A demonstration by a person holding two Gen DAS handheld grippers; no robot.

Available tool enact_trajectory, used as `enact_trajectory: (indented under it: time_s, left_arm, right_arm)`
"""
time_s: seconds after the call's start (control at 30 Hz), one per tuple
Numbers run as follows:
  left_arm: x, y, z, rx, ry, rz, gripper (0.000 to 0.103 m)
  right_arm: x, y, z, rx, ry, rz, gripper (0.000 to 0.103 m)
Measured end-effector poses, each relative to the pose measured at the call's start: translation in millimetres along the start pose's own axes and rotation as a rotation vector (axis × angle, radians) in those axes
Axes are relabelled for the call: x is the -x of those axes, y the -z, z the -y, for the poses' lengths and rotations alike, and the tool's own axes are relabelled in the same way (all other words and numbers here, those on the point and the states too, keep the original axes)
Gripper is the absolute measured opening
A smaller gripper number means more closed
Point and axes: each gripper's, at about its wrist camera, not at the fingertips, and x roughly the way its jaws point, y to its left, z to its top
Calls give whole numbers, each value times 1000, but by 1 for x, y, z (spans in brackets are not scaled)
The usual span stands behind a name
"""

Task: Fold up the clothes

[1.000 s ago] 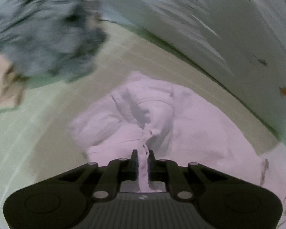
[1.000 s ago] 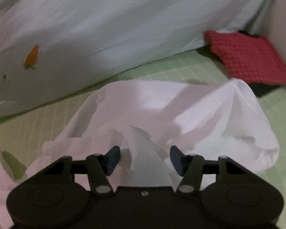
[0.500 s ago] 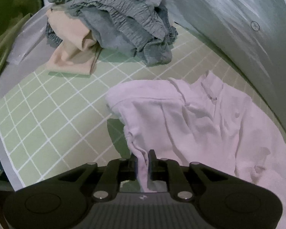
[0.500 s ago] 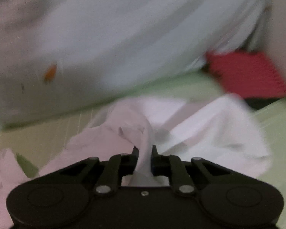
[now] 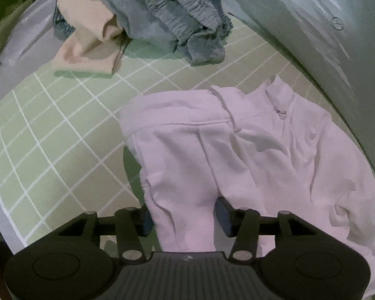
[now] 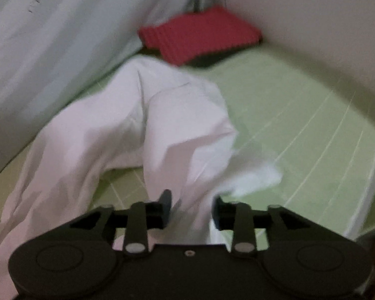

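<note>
1. The left gripper [image 5: 183, 218] has its jaws spread, a fold of the pale pink trousers [image 5: 237, 150] lying loose between the two pads.
2. The right gripper [image 6: 191, 211] is likewise spread apart, with white-pink cloth [image 6: 150, 125] running up between its fingers.
3. The trousers lie crumpled on the green gridded mat [image 5: 50, 137], waistband toward the far side, a small metal ring [image 5: 282, 113] near it.
4. Far left sits a heap of grey clothes [image 5: 167, 12] over a beige garment [image 5: 87, 40].
5. A red knitted piece [image 6: 200, 33] lies at the far edge.
6. No readable writing or brand shows; a small logo on the left gripper is too tiny to make out.
</note>
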Motion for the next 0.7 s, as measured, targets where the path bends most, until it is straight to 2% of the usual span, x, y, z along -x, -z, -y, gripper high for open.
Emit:
enact_trajectory:
  time_s: [0.13, 0.2, 0.27, 0.37, 0.5, 0.7]
  left_arm:
    - [-8, -2, 3, 28, 8, -6, 50]
    - [-11, -3, 5, 38, 7, -7, 44]
    - [-11, -6, 8, 35, -1, -3, 32]
    - [-10, -13, 12, 30, -1, 3, 26]
    - [-17, -27, 19, 41, -22, 6, 25]
    - [-39, -70, 29, 67, -40, 54, 22]
  right_arm:
    - [-32, -4, -7, -32, 36, -37, 47]
    - [-36, -9, -13, -41, 34, -19, 43]
    - [-41, -13, -25, -9, 41, -26, 33]
    - [-47, -20, -46, 53, 17, -33, 29]
    - [-70, -41, -98, 192, -7, -49, 28]
    - [-120, -71, -213, 371, -149, -64, 26]
